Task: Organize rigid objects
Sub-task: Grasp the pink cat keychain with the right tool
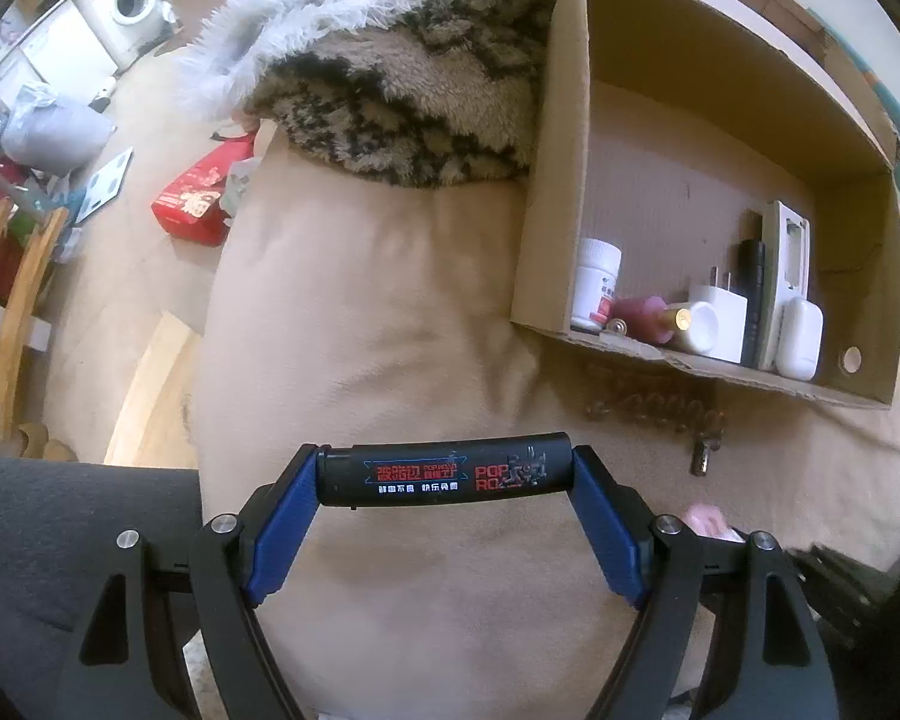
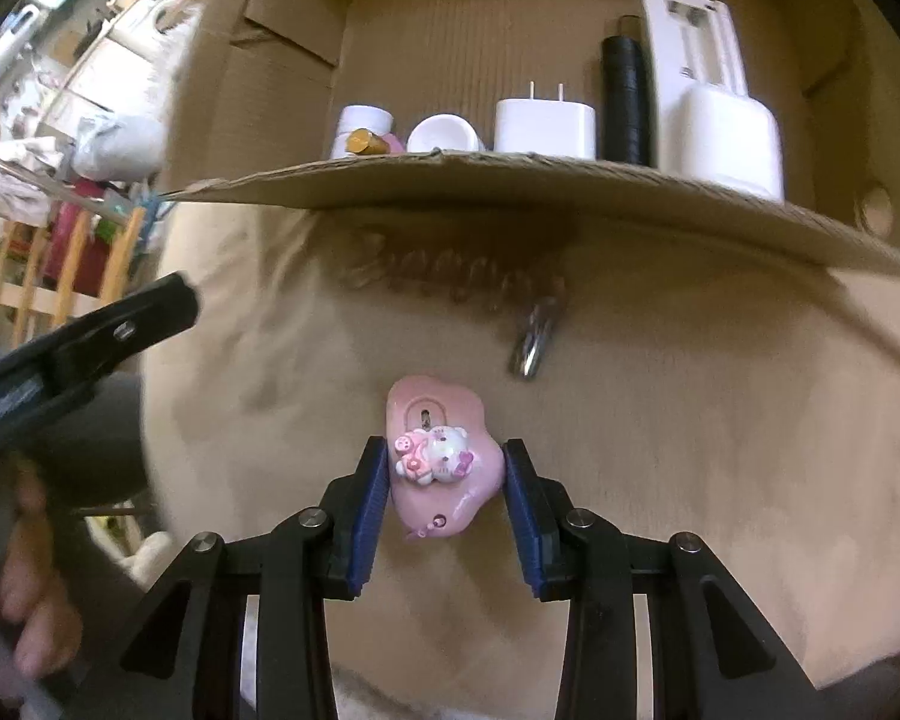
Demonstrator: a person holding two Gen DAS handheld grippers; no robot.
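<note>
Black lighter (image 1: pixel 444 476): clamped crosswise, end to end, between the blue pads of the left gripper (image 1: pixel 444 498), held above the beige blanket (image 1: pixel 360 312).
Lighter print: "POP RO" legible in red; the Chinese lettering is too small to make out.
Pink kitty-charm case (image 2: pixel 441 459): seated between the right gripper's (image 2: pixel 444 486) pads, both touching its sides, resting on the blanket.
Cardboard box (image 1: pixel 570 138): ahead of both claws, holding a white charger (image 2: pixel 544 125), pill bottle (image 1: pixel 596 285) and remote (image 2: pixel 690 36).
Coiled keychain (image 2: pixel 531 330): just beyond the pink case, before the box.
</note>
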